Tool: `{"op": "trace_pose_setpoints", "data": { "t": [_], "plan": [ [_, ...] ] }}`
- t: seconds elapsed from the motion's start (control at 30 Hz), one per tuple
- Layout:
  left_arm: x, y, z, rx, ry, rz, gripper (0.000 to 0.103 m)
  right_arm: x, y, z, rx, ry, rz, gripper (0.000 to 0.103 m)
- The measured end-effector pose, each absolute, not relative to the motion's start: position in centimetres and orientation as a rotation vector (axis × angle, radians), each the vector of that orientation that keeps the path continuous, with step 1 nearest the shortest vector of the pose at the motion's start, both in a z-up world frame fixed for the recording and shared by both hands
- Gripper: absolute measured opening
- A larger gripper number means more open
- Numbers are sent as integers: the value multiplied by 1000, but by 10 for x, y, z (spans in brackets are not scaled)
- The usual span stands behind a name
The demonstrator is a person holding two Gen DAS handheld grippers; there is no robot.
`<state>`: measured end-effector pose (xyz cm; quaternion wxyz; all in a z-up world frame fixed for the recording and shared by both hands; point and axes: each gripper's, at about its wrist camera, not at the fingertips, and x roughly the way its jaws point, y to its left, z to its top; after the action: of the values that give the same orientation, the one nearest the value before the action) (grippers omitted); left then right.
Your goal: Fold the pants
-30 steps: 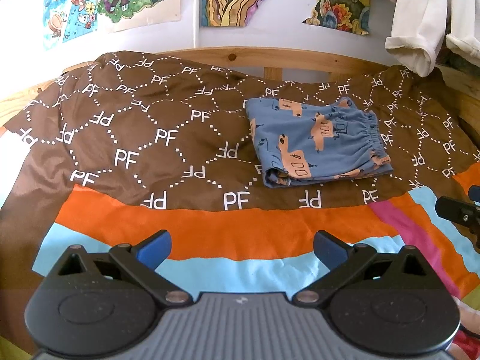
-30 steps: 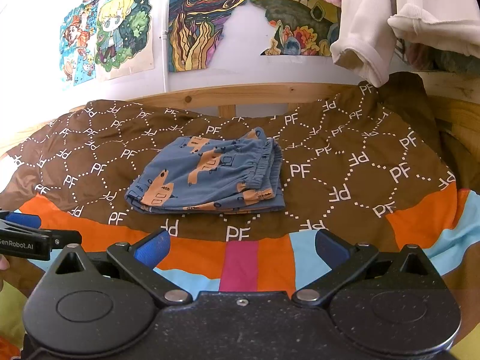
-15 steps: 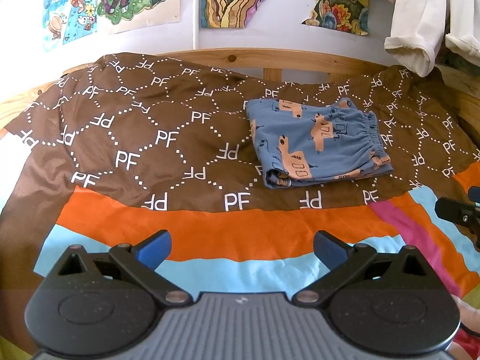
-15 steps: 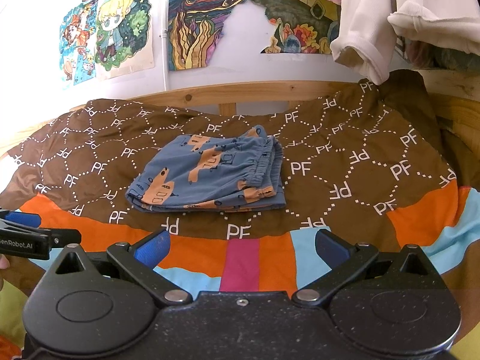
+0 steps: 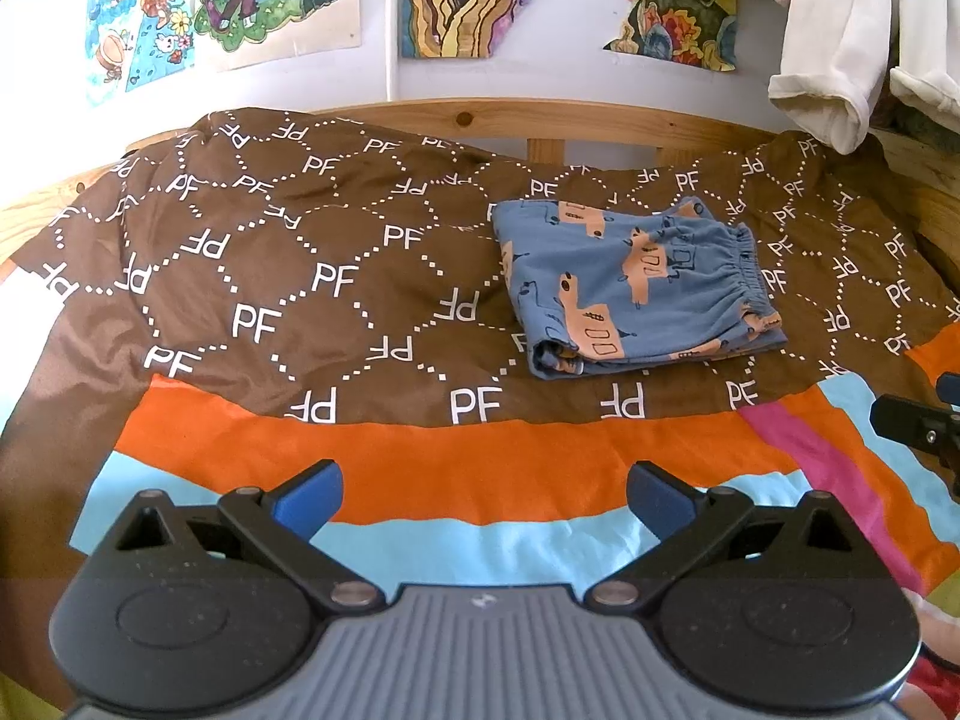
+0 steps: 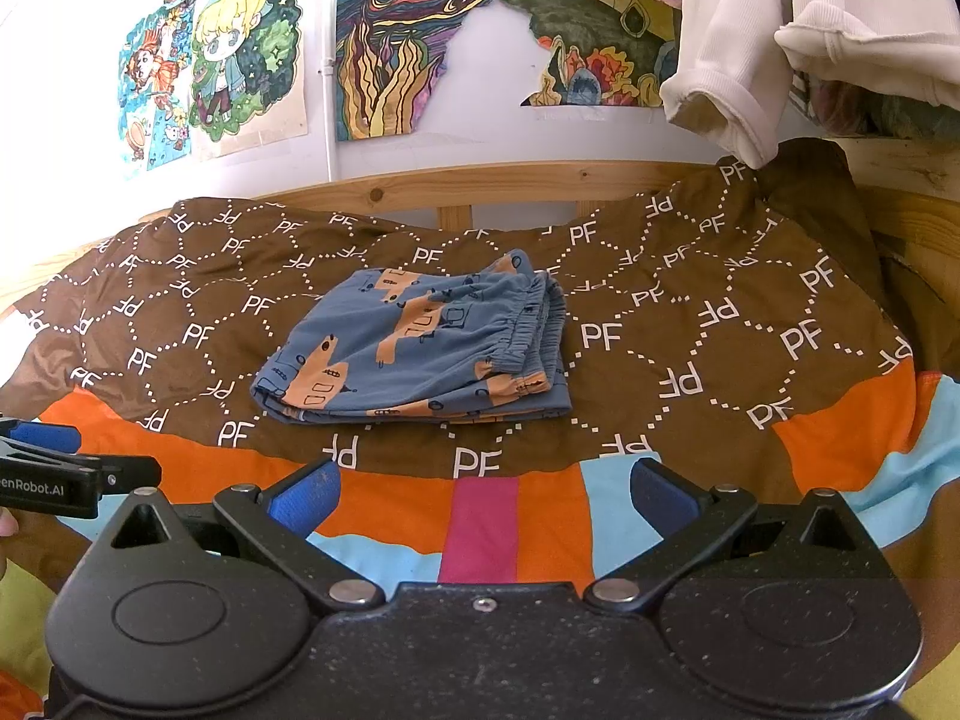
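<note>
Your left gripper [image 5: 483, 495] and right gripper [image 6: 480, 492] both hover low over the bedspread [image 5: 288, 276] with their blue-padded jaws spread wide and nothing between them. The pants [image 5: 636, 288] lie ahead of both, well beyond the fingertips: forward and to the right of your left gripper, forward and slightly left of your right one.

They are blue with tan vehicle prints and already sit as a compact, layered rectangle. The gathered elastic waistband [image 6: 528, 330] runs along the right-hand end, and the rounded fold faces left. The long axis runs left to right across your view, slightly angled.

The folding looks essentially finished. If anything remains, it would be reaching forward to square up the uneven layers near the waistband.
</note>
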<state>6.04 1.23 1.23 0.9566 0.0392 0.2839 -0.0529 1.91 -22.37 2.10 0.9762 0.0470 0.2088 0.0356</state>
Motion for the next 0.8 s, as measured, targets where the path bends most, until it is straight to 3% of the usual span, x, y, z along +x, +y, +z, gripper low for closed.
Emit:
{"op": "trace_pose_setpoints", "data": {
  "t": [0.8],
  "plan": [
    [60,13,13,83,575,-110,103,20,-225,20,103,426,67,102]
  ]
}}
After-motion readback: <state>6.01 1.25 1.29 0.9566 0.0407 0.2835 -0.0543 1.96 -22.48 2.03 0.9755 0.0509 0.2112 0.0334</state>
